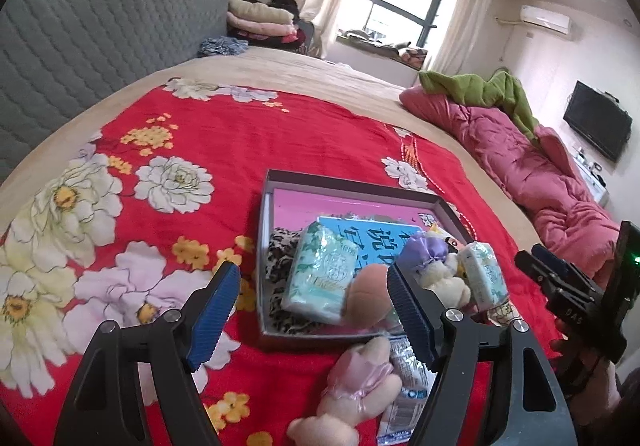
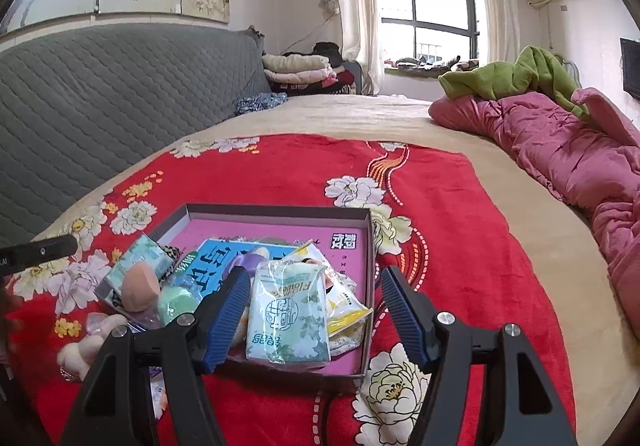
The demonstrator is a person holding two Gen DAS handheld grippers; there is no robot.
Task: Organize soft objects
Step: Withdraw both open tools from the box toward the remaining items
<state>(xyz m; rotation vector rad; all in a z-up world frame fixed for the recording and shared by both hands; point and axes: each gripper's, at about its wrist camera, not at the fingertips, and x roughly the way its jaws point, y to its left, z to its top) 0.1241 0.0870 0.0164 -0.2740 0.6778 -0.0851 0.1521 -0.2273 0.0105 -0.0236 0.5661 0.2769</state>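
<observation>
Hovering claws above box rim

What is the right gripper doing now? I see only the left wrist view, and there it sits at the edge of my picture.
Observer: The right gripper is open and holds nothing. A tissue pack in the box shows between its fingers.
Operator: Does something lie under that pack?
Observer: Yes, a yellow-edged packet sticks out from behind it, toward the box's right wall.
Operator: And beside the peach sponge?
Observer: A green round thing in clear wrap sits just right of it.
</observation>
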